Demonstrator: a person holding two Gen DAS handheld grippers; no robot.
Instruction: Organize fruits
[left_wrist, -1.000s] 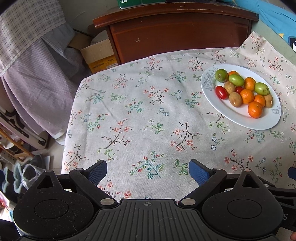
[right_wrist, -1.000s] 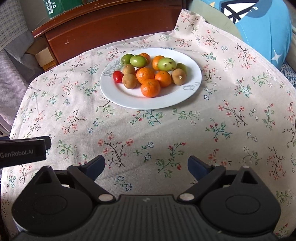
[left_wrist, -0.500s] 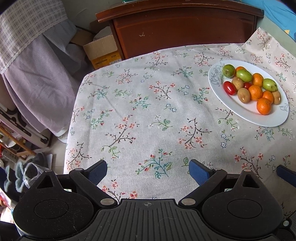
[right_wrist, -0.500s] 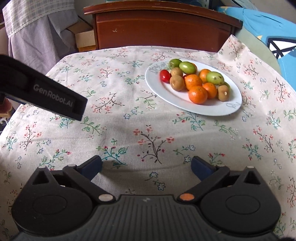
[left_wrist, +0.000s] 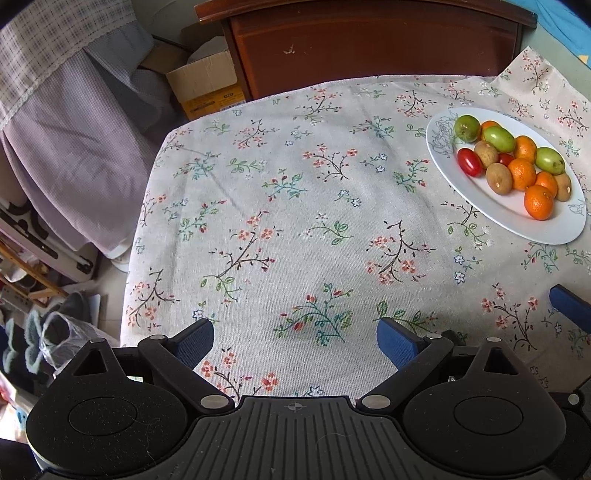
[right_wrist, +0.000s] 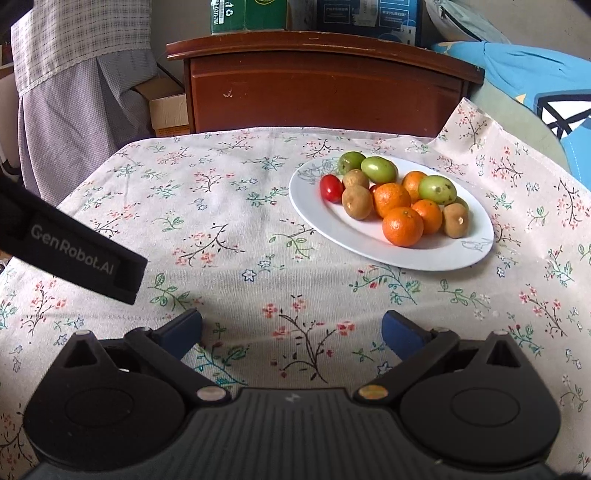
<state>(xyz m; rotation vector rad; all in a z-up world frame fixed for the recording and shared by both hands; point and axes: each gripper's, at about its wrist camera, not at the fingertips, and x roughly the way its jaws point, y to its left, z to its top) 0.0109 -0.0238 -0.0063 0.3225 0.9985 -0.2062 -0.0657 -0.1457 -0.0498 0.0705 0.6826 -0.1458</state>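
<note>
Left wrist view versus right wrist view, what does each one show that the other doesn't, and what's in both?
Only the left wrist view shows the floor clutter beside the table, with a plastic bag and slippers. Only the right wrist view shows the boxes on top of the cabinet, the blue cushion, and a black bar marked GenRobot.AI. Both show the white plate of mixed fruit, the floral tablecloth, the wooden cabinet, the cardboard box, and that view's own open gripper.

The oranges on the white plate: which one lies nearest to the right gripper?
The orange at the front of the pile, nearest the plate's near rim. The other oranges sit behind it, farther from the right gripper.
</note>
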